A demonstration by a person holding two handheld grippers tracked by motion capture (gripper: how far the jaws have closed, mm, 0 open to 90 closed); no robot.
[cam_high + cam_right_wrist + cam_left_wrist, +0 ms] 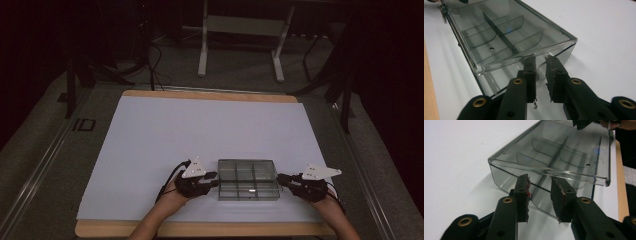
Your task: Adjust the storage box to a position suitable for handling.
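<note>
A smoky clear plastic box [248, 179] with a shut lid and several compartments lies on the white sheet near the front edge. My left gripper [212, 179] is at its left end and my right gripper [282, 179] at its right end, each pointing inward. In the left gripper view the jaws [540, 185] stand a little apart, tips up against the end wall of the box [564, 152] under the lid's lip, with nothing between the pads. In the right gripper view the jaws [540, 62] stand likewise at the other end of the box [499, 32].
The white sheet [200, 135] covers a wooden board whose front edge [210, 229] runs just behind my forearms. A white stand's legs [202, 55] rise on the floor beyond the table. Dark cables lie on the floor at the back left.
</note>
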